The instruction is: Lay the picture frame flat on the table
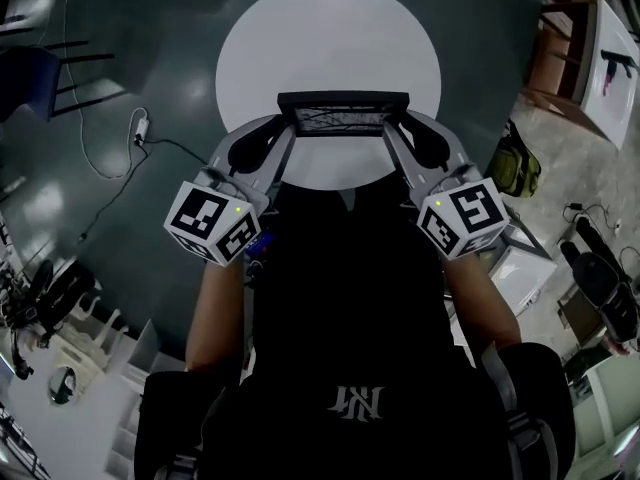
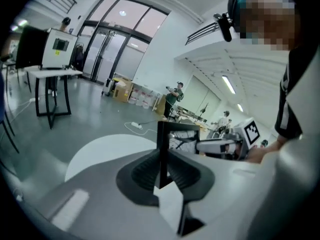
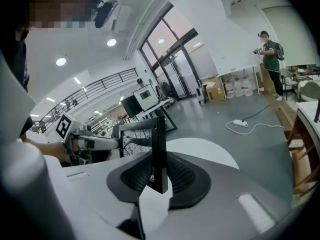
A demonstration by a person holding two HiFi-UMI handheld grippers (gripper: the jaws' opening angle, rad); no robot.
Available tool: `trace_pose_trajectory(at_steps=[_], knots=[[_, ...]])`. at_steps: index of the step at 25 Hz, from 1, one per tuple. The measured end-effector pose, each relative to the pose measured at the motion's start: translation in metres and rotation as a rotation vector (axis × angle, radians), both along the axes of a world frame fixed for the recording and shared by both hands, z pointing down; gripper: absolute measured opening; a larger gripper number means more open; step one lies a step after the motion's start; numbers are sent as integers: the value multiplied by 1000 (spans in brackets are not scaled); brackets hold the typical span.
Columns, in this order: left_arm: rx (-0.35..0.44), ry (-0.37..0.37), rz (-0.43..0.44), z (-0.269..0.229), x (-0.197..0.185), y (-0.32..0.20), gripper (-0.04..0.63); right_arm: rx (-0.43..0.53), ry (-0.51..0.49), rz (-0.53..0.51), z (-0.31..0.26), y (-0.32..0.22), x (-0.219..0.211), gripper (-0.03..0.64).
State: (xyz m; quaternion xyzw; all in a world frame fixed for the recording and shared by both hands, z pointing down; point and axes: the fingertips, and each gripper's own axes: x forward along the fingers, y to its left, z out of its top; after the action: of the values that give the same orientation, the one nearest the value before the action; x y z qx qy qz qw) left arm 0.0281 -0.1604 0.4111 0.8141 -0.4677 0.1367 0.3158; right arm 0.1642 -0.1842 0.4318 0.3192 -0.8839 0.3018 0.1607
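Note:
The black picture frame (image 1: 343, 116) hangs over the near edge of the round white table (image 1: 330, 28), held by its two side edges and tilted, its glass showing a branch-like pattern. My left gripper (image 1: 287, 130) is shut on the frame's left edge, and my right gripper (image 1: 400, 130) is shut on its right edge. In the left gripper view the frame's edge (image 2: 162, 154) stands upright between the dark pads, with the right gripper (image 2: 220, 146) across from it. In the right gripper view the frame (image 3: 159, 144) sits the same way, and the left gripper (image 3: 95, 143) is beyond it.
A white power strip with a cable (image 1: 140, 128) lies on the dark floor at the left. A green backpack (image 1: 515, 163) and a white box (image 1: 520, 273) stand at the right. Behind are a black-legged table (image 2: 50, 84) and several people.

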Motion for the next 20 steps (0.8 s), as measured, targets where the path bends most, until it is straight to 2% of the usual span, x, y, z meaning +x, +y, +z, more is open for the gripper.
trace_pose_trajectory(at_steps=[4, 13, 20], knots=[[-86, 58, 24, 40, -16, 1, 41, -91, 39, 41, 39, 7, -15, 86], [-181, 48, 101, 126, -37, 3, 41, -241, 76, 84, 119, 24, -35, 86], [-230, 56, 110, 174, -36, 8, 41, -299, 85, 113, 165, 29, -34, 86]])
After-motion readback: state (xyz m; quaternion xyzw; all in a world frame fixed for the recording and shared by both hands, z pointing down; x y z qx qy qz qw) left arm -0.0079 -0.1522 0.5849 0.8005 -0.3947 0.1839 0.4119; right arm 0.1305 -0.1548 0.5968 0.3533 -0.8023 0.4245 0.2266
